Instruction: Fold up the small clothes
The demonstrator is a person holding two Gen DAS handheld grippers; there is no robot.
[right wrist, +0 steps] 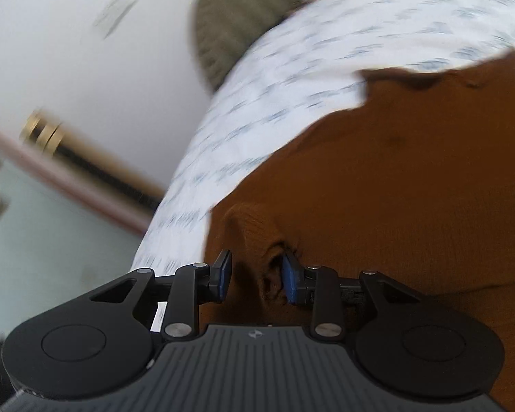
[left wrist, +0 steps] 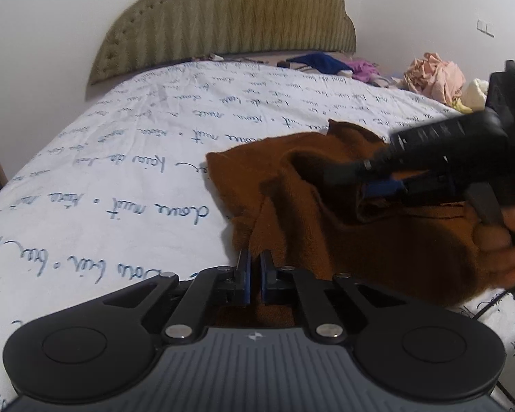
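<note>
A brown knitted garment (left wrist: 326,213) lies rumpled on the bed sheet (left wrist: 137,171), which is white with blue handwriting. My left gripper (left wrist: 255,264) is shut on the garment's near edge, with a thin fold pinched between its blue pads. My right gripper (left wrist: 357,180) comes in from the right, held by a hand (left wrist: 504,240), and bites into a raised fold in the middle of the garment. In the right wrist view the brown garment (right wrist: 395,171) fills the lower right, and the right gripper (right wrist: 256,276) holds a bunched ridge of it between its pads.
An olive padded headboard (left wrist: 230,17) stands against the white wall at the far end. A pile of pink and pale clothes (left wrist: 432,75) and blue and purple ones (left wrist: 322,61) lie at the far right of the bed. The right wrist view is blurred, with the bed's edge (right wrist: 175,206) on its left.
</note>
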